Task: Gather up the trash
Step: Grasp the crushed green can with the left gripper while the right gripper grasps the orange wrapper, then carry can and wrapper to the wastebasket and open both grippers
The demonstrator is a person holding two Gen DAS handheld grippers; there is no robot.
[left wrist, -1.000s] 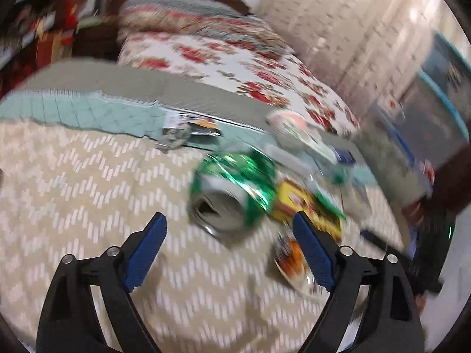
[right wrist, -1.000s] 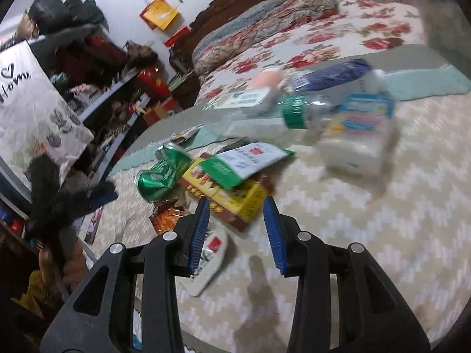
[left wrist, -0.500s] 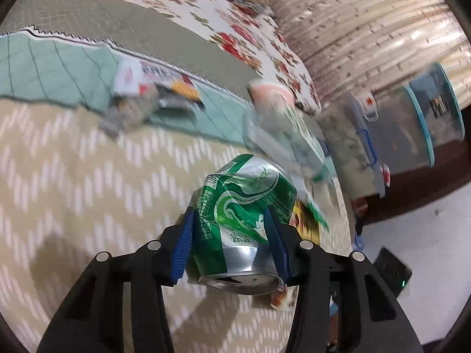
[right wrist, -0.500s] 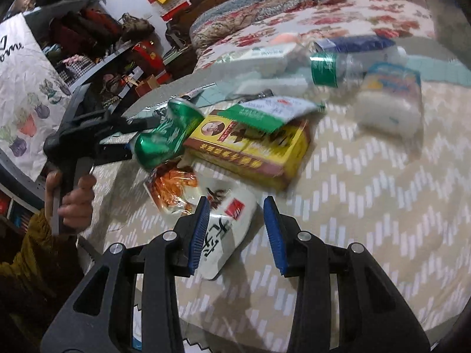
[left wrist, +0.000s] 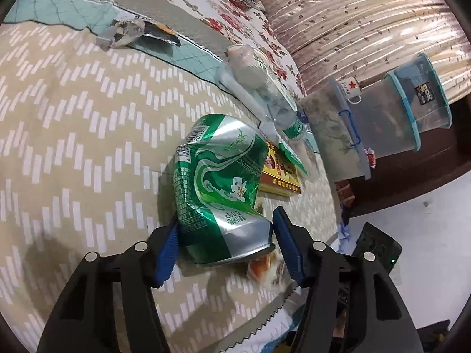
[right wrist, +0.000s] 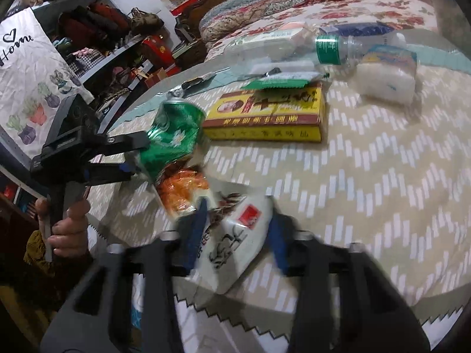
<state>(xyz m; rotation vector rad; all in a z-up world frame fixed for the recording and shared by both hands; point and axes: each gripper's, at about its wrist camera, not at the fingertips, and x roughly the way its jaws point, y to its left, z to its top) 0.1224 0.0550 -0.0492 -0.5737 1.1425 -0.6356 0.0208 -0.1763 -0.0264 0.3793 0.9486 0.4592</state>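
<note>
I see the bed [right wrist: 382, 153] under a zigzag cover, a yellow box [right wrist: 265, 111] lying among the litter. My left claw [left wrist: 225, 235] is clamped on the dented green can [left wrist: 220, 182] beside that box. My right claw [right wrist: 235, 229] stands apart, its 2 fingers straddling a white wrapper [right wrist: 232, 244].

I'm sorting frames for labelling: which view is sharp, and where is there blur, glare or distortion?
Left wrist view: sharp; can print legible, glare on its silver base, fisheye bending the curtain. Right wrist view: the right tool and white wrapper are motion-blurred, while the yellow box stays fairly crisp.
</note>
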